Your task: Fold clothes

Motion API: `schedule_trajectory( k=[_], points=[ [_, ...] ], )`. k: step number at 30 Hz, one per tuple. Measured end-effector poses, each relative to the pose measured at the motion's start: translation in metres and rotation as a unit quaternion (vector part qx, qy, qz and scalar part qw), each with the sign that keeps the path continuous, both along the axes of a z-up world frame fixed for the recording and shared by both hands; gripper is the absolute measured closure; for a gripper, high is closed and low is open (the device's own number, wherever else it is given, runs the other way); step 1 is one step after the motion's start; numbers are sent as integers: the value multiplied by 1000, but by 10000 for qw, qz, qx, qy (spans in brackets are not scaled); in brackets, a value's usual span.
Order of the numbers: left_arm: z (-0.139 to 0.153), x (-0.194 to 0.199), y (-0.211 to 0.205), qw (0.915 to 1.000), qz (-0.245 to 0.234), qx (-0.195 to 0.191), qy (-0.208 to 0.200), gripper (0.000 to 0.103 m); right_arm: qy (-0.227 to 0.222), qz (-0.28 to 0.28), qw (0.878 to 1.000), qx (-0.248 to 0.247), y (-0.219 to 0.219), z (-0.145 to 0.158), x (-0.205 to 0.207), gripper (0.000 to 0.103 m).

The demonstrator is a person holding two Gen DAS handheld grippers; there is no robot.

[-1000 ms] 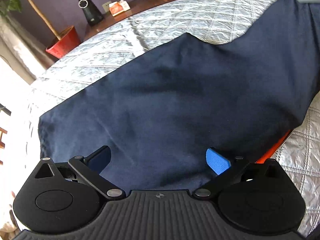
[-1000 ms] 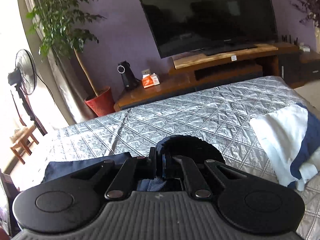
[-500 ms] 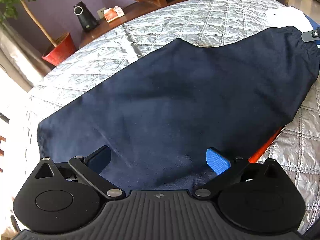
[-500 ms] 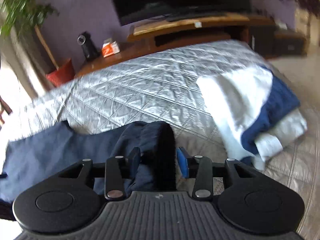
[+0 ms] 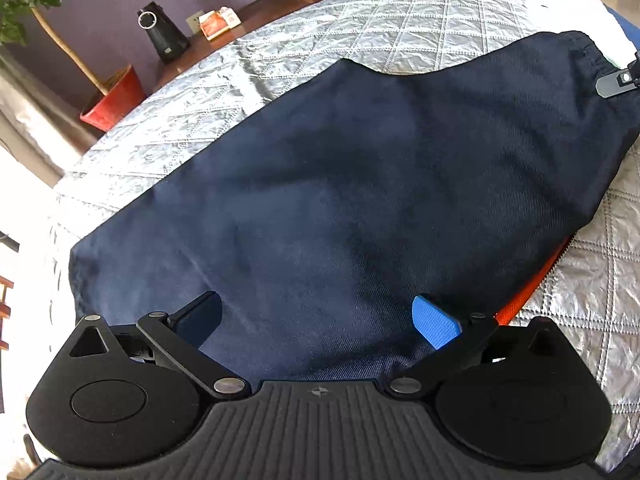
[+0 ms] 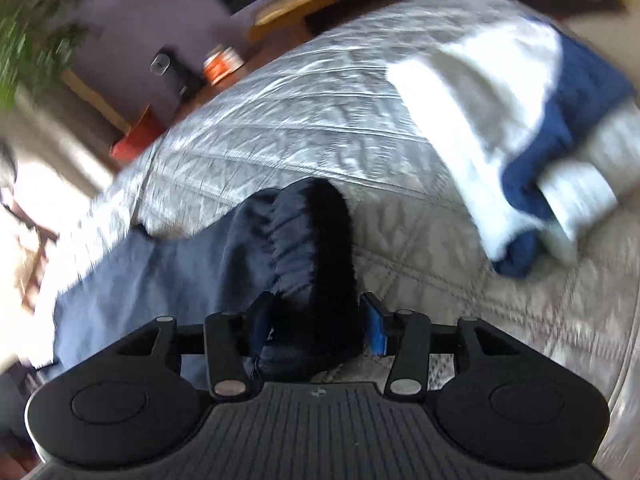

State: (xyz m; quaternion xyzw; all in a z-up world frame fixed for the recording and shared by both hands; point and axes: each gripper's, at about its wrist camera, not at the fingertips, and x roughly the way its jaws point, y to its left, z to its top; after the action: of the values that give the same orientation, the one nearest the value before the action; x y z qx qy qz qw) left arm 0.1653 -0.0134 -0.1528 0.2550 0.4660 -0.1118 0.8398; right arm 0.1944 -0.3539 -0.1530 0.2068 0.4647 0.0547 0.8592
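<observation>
Blown-out left glare; right view motion-blurred.

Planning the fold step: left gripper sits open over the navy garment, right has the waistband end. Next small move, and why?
Probably close the left gripper on the navy garment. Its jaws stand wide open with cloth lying between them on the quilt, while the right gripper already has the gathered waistband between its fingers. Folding likely needs both ends held.

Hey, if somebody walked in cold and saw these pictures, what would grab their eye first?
Most likely the big navy garment spread across the silver quilted bed cover, filling the left wrist view, with the left gripper wide open over its near edge. Next, the right gripper with the garment's gathered waistband bunched between its fingers, and the white and blue pile of laundry on the bed to its right.
</observation>
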Motion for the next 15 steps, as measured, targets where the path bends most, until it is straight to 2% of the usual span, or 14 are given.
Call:
schedule_trajectory(
  k=[1,5,7,10,13,15],
  points=[
    [0,0,0,10000,1,6,0,1,24,105,9999,-131,3,1,2,70],
    [0,-1,0,10000,18,-9,2,1,27,242,9993,-272,5,1,7,76],
    [0,-1,0,10000,14,-14,-2,0,-11,18,9999,125,-7,-2,5,86],
    [0,-1,-1,10000,10,-17,6,0,-75,-372,9963,772,-24,-5,-1,91],
    [1,-2,1,10000,16,-31,11,1,-418,-526,9935,919,-21,8,-10,93],
    [3,-1,2,10000,37,-54,11,1,-690,-497,9932,795,-9,23,-10,93]
  ],
)
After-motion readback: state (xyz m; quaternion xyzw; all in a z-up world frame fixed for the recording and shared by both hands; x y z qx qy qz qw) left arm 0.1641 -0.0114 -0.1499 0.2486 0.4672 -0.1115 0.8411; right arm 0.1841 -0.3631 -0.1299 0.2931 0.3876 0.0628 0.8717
